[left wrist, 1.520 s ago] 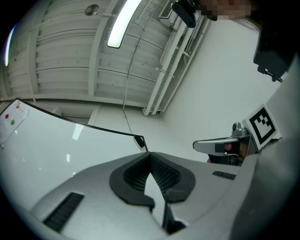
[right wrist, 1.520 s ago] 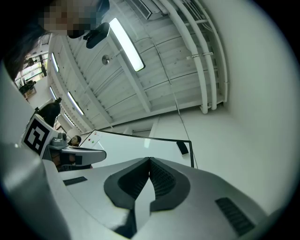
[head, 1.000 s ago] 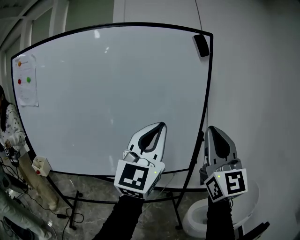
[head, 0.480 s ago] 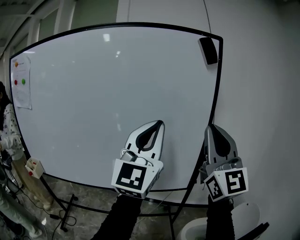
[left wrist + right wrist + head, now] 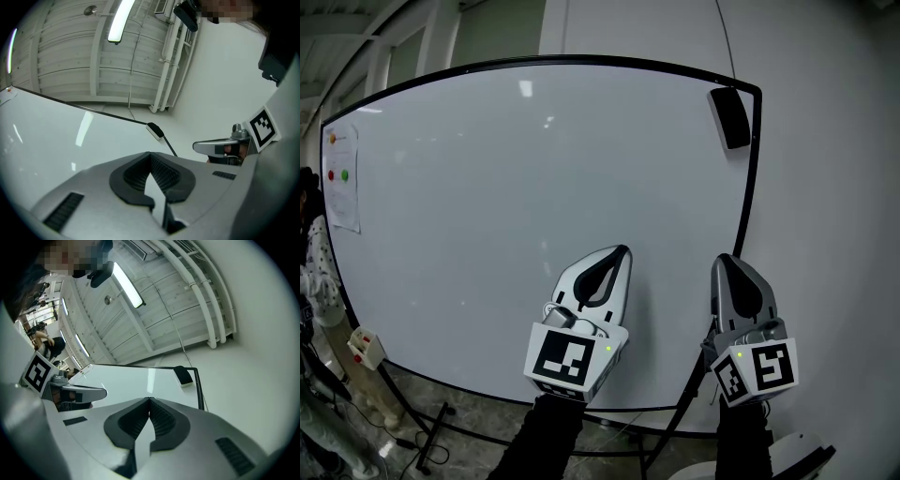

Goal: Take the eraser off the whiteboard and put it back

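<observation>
A black eraser sticks to the top right corner of the large whiteboard; it also shows as the eraser in the left gripper view and the eraser in the right gripper view. My left gripper is raised before the board's lower middle, jaws shut with nothing in them. Beside it, my right gripper points up near the board's right edge, shut and empty. Both stand well below the eraser.
A sheet with coloured dots hangs at the board's left edge. A person stands at far left. The board's black stand legs reach over the floor. A white wall lies right of the board.
The board and eraser have slid right and grown in the head view as I come closer. Both grippers stay shut at about the same spot in the picture.
</observation>
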`<state>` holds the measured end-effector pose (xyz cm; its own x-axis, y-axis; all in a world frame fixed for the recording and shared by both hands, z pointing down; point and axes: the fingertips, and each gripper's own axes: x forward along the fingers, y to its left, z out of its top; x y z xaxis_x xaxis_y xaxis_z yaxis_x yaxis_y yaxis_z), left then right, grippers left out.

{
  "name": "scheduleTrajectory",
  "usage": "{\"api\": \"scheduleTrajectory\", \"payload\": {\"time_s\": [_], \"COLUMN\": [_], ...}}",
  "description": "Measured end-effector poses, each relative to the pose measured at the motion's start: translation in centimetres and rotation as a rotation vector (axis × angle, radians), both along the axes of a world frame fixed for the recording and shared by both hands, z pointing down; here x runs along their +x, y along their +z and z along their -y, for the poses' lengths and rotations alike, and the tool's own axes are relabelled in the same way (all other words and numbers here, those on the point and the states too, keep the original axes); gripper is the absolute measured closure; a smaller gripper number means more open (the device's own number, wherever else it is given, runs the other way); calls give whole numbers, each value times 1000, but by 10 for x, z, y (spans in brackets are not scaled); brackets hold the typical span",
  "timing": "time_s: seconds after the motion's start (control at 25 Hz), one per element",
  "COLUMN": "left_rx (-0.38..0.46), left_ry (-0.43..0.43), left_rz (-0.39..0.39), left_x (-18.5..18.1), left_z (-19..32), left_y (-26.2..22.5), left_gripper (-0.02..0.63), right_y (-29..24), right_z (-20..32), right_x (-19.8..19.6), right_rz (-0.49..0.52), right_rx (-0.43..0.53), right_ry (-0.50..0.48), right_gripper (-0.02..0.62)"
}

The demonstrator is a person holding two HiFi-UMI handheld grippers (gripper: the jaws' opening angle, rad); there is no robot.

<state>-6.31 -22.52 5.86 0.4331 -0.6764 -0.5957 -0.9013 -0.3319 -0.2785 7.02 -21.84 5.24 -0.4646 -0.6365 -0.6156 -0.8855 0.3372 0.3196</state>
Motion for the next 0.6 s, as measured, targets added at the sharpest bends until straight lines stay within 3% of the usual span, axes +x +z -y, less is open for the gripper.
{"api": "scheduleTrajectory", "payload": {"time_s": [0.6], "left_rx": [26], "left_ry": [115], "left_rz": [26], "left_x": [6], "left_z": [44], "left_y": [-9], "left_gripper": [600], "right_y": [-38], "right_z": [37], "right_x": [5], "right_rz": [-18], "right_rx": [103], "right_ry": [137], "right_gripper": [586]}}
